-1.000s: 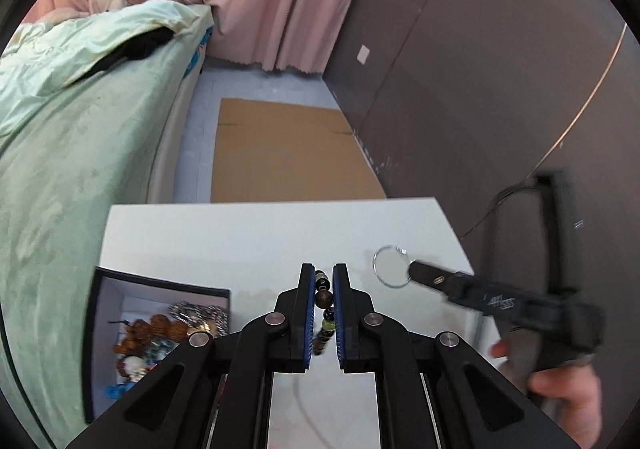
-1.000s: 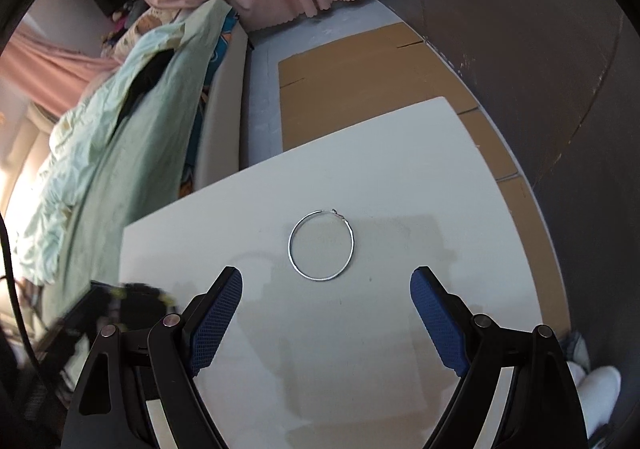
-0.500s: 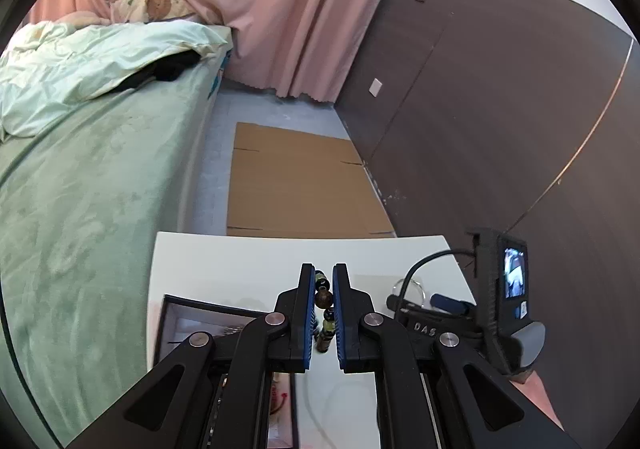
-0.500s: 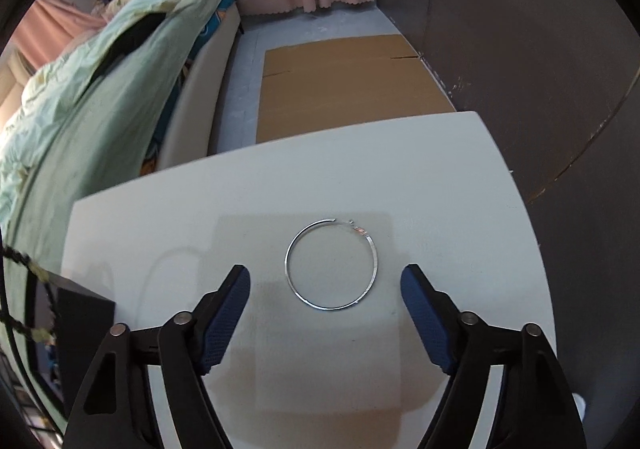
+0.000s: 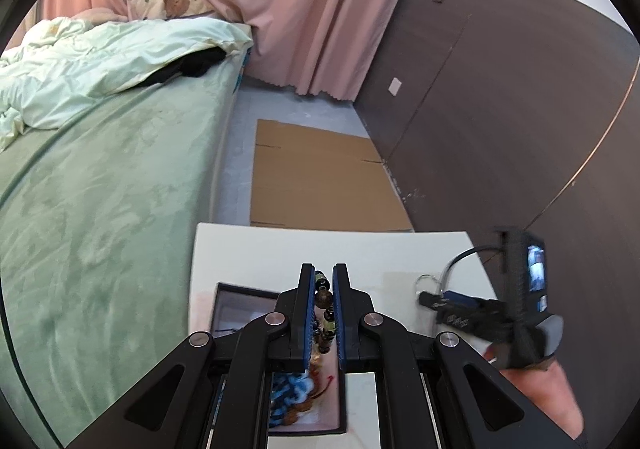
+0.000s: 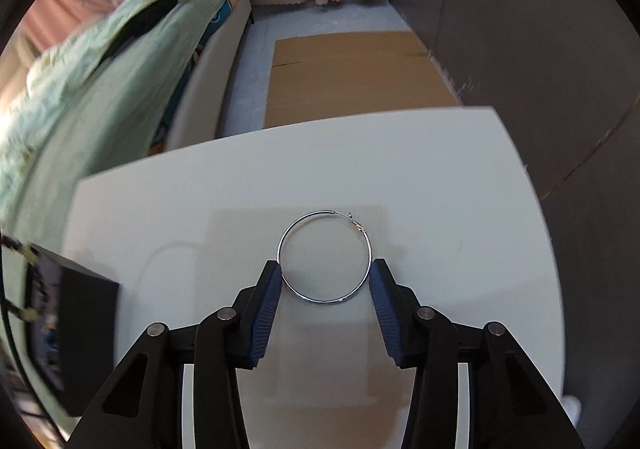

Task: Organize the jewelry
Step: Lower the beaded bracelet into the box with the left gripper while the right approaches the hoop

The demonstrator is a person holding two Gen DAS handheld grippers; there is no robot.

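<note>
The table (image 6: 440, 177) is your landmark: white, with the bed (image 5: 100, 209) along its left side and flattened cardboard (image 6: 352, 77) on the floor past its far edge. Your box (image 5: 240, 309) of jewelry sits at the table's near left corner, dark-walled, with blue and brown pieces showing inside.

What has changed: your right gripper (image 6: 325, 279) has come down over the hoop earring (image 6: 324, 257), and its jaws have just been closing. A second ago they stood wide, well clear of the hoop; now the blue pads sit against its left and right sides, or a hair off. Contact cannot be confirmed, so treat the hoop as bracketed, not yet gripped. It lies flat on the table, about midway across, with its clasp on the far right side.

Your left gripper (image 5: 324, 299) has swung toward the box since a second ago. Its jaws are clenched on the bead bracelet (image 5: 323, 313), which hangs between the pads above the box.

So one piece looks ready to drop in, and the next is about to be picked up.

Room for moving: bare table lies all round the hoop, and the far and right edges are well away. A thin hoop lying flat may slip or spring out as the pads squeeze, so close gently.
</note>
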